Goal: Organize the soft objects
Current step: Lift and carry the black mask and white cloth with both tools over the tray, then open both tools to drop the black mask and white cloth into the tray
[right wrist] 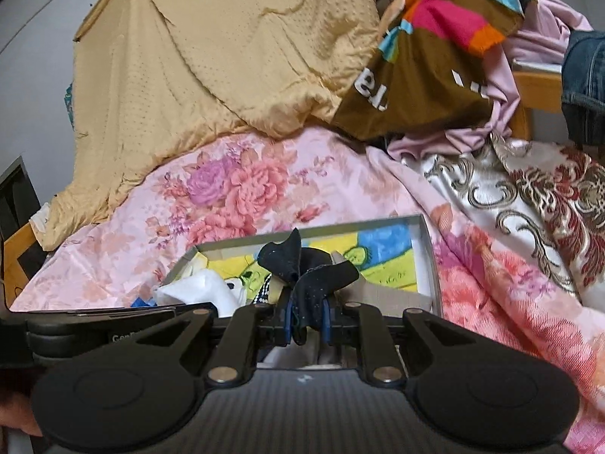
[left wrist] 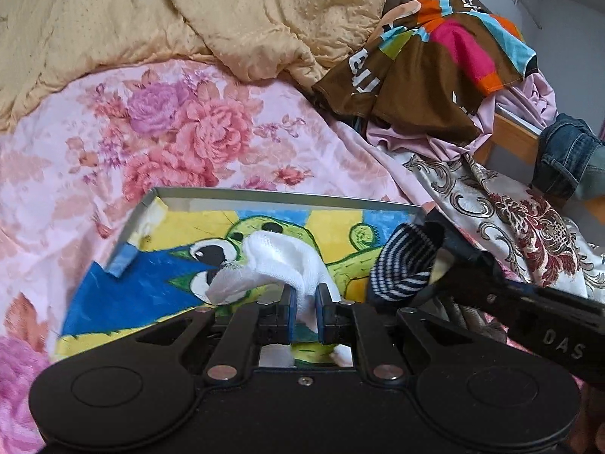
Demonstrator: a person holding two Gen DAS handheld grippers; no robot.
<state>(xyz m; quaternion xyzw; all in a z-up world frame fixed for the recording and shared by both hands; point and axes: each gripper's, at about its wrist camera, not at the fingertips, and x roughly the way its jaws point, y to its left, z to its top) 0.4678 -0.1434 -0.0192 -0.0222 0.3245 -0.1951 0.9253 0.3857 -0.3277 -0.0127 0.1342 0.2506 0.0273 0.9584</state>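
A shallow box (left wrist: pixel 264 193) lined with a bright cartoon picture lies on the pink floral bedsheet (left wrist: pixel 181 128). My left gripper (left wrist: pixel 304 297) is shut on a white sock (left wrist: pixel 280 261) that droops over the box floor. My right gripper (right wrist: pixel 307 312) is shut on a dark sock (right wrist: pixel 302 268) whose ends stick up over the box (right wrist: pixel 431 257). In the left wrist view this sock shows a navy-and-white striped part (left wrist: pixel 402 266) at the box's right edge. The white sock (right wrist: pixel 204 291) also shows in the right wrist view, to the left of the dark one.
A tan quilted blanket (left wrist: pixel 189 11) is heaped at the back. A colourful brown cloth (left wrist: pixel 427 64), lilac fabric (left wrist: pixel 503 113) and an ornate cream-and-red cloth (left wrist: pixel 510 219) pile up at the right. Jeans (left wrist: pixel 567 155) hang over a wooden bed frame (left wrist: pixel 503 140).
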